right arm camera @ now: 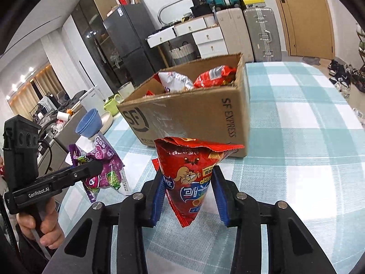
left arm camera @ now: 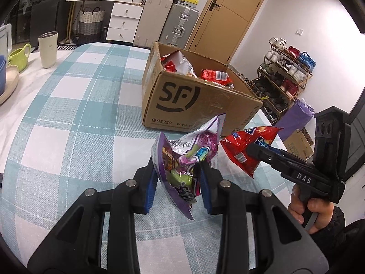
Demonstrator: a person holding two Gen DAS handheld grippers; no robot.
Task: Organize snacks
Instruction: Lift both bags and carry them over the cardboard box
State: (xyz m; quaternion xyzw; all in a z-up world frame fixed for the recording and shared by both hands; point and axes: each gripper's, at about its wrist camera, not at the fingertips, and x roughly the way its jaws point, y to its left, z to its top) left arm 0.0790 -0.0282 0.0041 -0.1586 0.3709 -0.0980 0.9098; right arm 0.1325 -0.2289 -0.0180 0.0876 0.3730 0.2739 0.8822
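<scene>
My left gripper [left arm camera: 179, 171] is shut on a purple snack bag [left arm camera: 187, 155] and holds it above the checked tablecloth [left arm camera: 79, 114]. My right gripper [right arm camera: 188, 178] is shut on a red snack bag [right arm camera: 191, 175], also held off the table. Each shows in the other's view: the red bag [left arm camera: 246, 148] at the right, the purple bag [right arm camera: 102, 171] at the left. An open SF cardboard box [left arm camera: 189, 100] stands beyond both bags with red and white snack packets [left arm camera: 180, 65] inside; it also shows in the right wrist view [right arm camera: 194, 116].
A beige tumbler [left arm camera: 48, 49], a green cup [left arm camera: 19, 57], plates and blue bowls [right arm camera: 90, 122] stand at the table's far left. Drawers, suitcases [left arm camera: 180, 25], a door and a shoe rack [left arm camera: 285, 73] lie beyond the table.
</scene>
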